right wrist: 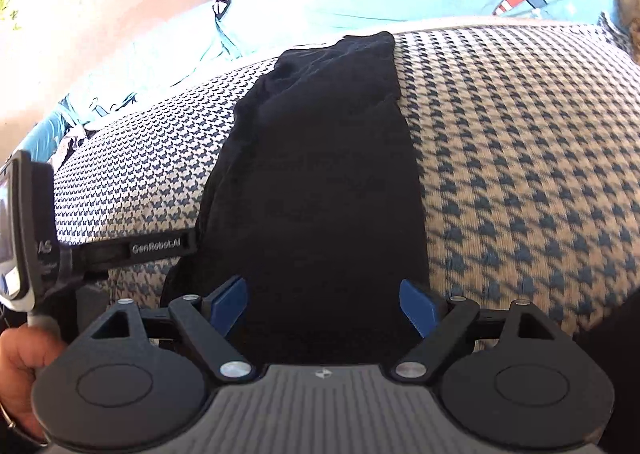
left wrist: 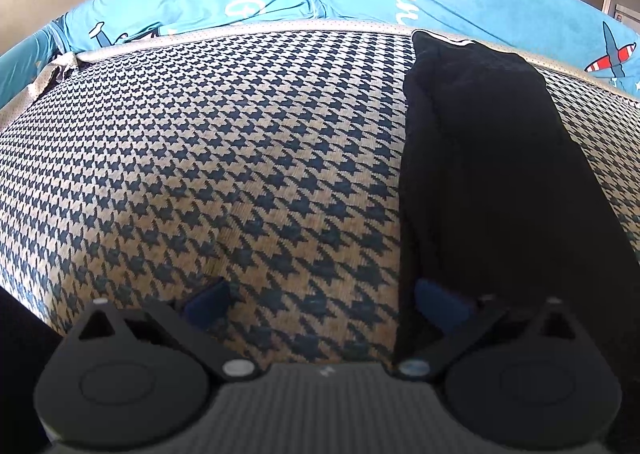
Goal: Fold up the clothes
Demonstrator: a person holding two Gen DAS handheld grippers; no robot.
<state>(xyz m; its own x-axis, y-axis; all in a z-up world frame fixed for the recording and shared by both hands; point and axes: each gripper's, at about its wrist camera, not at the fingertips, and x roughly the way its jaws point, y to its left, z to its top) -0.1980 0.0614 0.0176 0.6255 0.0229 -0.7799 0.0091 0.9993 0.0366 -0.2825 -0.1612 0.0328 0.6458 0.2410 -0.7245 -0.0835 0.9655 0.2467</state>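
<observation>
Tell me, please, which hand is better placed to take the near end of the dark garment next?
Probably the right: its open tool straddles the dark garment. The left tool sits mostly over the houndstooth cover, only its right finger at the garment's edge.

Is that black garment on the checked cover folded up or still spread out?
Folded: the black garment lies as one long narrow strip with doubled layers along its left edge.
</observation>
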